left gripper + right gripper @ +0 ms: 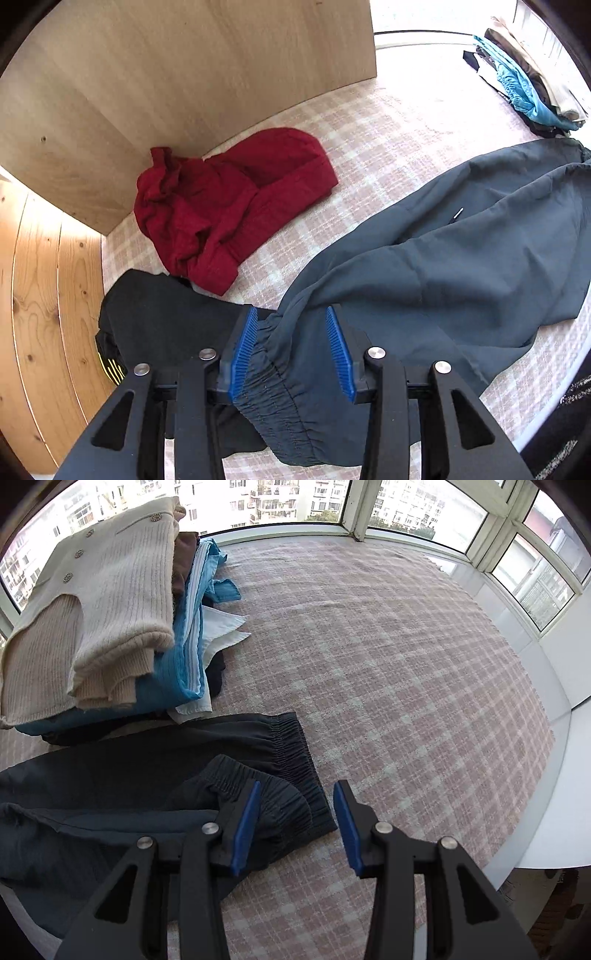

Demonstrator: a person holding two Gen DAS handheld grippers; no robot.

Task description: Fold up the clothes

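Observation:
Dark grey trousers (461, 251) lie spread across the pink checked cover (369, 129). My left gripper (291, 350) is open, its blue pads either side of the gathered elastic band (273, 391) at one end of the trousers. In the right wrist view the trousers' elastic cuffs (291, 753) lie at the other end. My right gripper (295, 827) is open just above the near cuff, with the left pad over the fabric and the right pad over bare cover.
A crumpled red garment (229, 203) and a black garment (162, 317) lie near a wooden panel (166, 81). A stack of folded clothes (96, 620) topped by a cream knit sits left of the cuffs. Windows (406, 502) and a white ledge (546, 775) border the cover.

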